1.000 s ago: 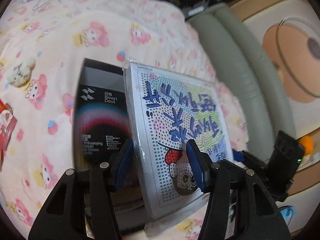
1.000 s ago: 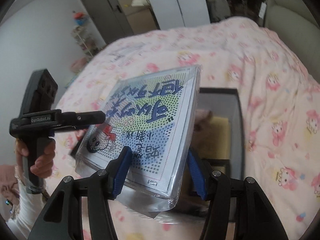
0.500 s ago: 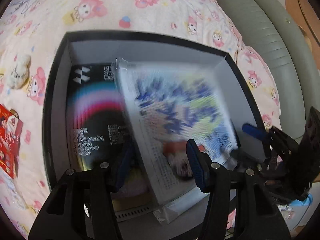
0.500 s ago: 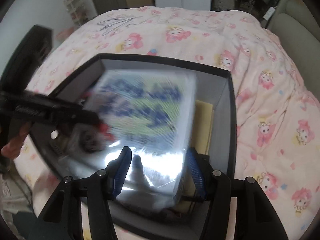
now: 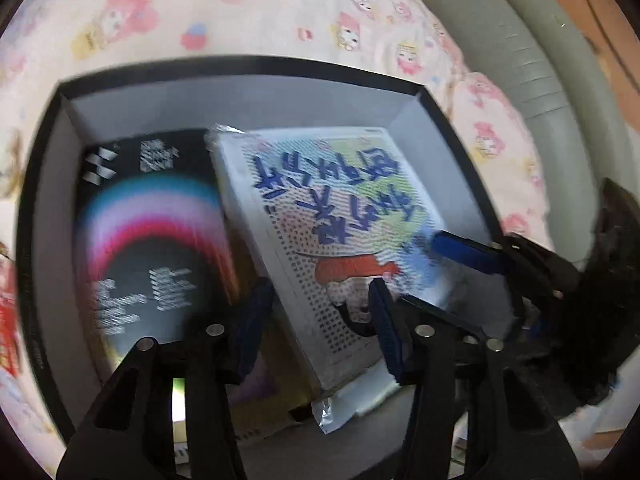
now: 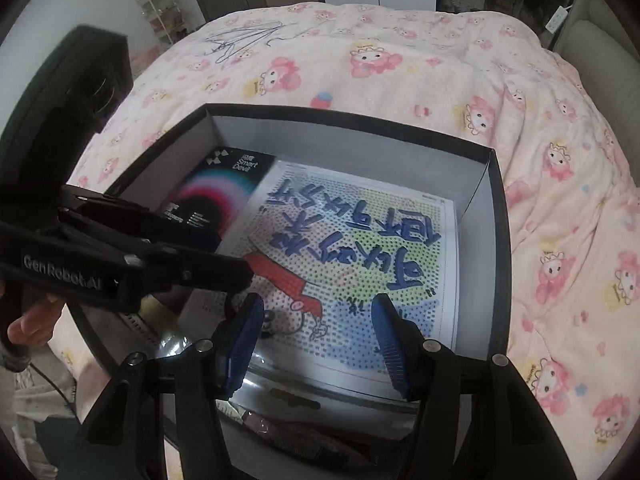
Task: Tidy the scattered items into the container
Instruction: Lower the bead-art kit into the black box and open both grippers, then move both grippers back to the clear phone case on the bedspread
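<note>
Lying nearly flat inside the black box [image 6: 498, 216], the one plastic-wrapped bead kit [image 6: 360, 248] sits between the spread pads of both the left gripper [image 5: 320, 320] and the right gripper [image 6: 316, 340]; whether either still presses it, I cannot tell. A second ago it hung tilted above the pink bedspread [image 6: 400, 60]; the left jaws have just been closing. One dark phone-protector pack [image 5: 152, 232] lies beside it.

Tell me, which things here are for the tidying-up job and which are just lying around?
For the job:
black box
dotted picture pack, now inside the box
Smart Devil package, also inside
left tool
right tool

Just lying around:
pink cartoon blanket
grey cushion
shelf rack
</note>
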`<state>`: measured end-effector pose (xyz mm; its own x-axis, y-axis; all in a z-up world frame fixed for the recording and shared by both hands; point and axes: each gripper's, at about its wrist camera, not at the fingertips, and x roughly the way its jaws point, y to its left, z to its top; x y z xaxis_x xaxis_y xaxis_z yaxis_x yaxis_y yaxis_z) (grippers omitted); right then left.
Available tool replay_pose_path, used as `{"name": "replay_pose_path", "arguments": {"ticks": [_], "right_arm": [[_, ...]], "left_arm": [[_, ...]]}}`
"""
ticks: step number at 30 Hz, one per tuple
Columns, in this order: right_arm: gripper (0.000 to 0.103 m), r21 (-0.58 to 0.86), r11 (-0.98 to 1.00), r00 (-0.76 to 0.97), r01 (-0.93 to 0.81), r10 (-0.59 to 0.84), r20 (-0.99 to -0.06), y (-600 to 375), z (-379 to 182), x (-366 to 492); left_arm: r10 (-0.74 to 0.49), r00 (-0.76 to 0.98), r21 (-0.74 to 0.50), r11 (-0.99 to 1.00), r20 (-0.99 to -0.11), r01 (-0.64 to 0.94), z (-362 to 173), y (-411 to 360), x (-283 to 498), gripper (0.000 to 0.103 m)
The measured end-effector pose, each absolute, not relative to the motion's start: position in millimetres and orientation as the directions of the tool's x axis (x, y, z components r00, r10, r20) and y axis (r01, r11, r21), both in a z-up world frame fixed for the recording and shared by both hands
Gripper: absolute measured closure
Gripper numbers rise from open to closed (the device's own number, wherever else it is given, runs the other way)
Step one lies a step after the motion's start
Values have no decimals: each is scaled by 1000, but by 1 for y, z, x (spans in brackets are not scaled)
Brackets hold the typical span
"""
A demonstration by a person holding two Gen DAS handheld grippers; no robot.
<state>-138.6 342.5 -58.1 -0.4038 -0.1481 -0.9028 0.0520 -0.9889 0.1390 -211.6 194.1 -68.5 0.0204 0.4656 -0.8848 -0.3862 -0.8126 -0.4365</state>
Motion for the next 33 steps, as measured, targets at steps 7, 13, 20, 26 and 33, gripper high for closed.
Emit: {"name": "replay_pose_path", "arguments": {"ticks": [7,13,20,26,33], "right_arm": [[51,155,-985,-415,76,-173,-893,340,-51,-124],[51,186,-981,-363,49,-191,-912,338,-68,-133],[51,170,-985,-379,32,-170,-910,338,-65,-129],[51,177,-984,-416,8,-164,-894,335,-55,-125],[50,138,-990,-514,-29,-104,-851,333,-27,-114]], "left_arm": [[444,6,-409,-820,-896,-401,-65,189,-204,62],[445,15,-419,-832,-895,-364,-74,182,-204,62],[450,-44,-396,-825,-892,-403,-57,181,-193,62],[444,-95,-377,-839,-891,-392,-50,173,-193,60],[415,-284,-275,-863,-864,-424,-18,169,-177,54]]}}
